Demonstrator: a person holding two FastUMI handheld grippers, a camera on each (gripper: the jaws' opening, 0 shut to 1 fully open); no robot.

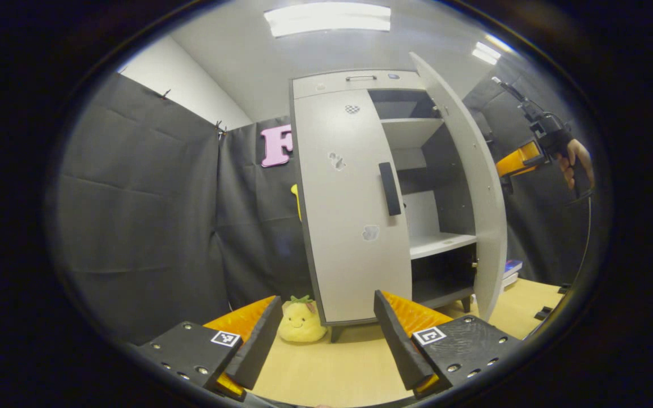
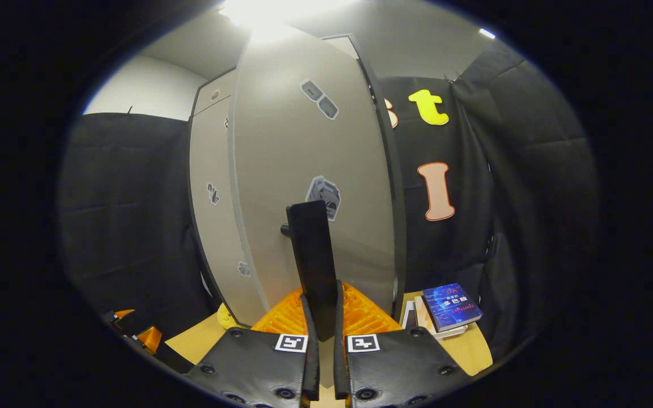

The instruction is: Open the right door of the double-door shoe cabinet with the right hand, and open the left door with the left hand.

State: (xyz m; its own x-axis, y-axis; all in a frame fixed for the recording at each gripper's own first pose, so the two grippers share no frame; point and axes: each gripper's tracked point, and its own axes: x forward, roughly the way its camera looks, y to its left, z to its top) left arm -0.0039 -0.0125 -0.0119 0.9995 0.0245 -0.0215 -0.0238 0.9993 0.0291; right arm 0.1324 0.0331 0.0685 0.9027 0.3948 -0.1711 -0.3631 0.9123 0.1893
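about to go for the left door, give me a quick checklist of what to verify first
1. Right door swung open: ok.
2. Right gripper shut on the right door handle: ok.
3. Left door closed, yet to open: not ok.
4. Left door handle in view, unobstructed: ok.
5. Left gripper open, ready to grasp: ok.
6. Plush toy out of the left door's swing: cannot tell.

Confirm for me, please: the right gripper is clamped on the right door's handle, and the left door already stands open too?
Not quite: the left door is shut, as the left gripper view shows. The right gripper is indeed clamped on the right door's handle.
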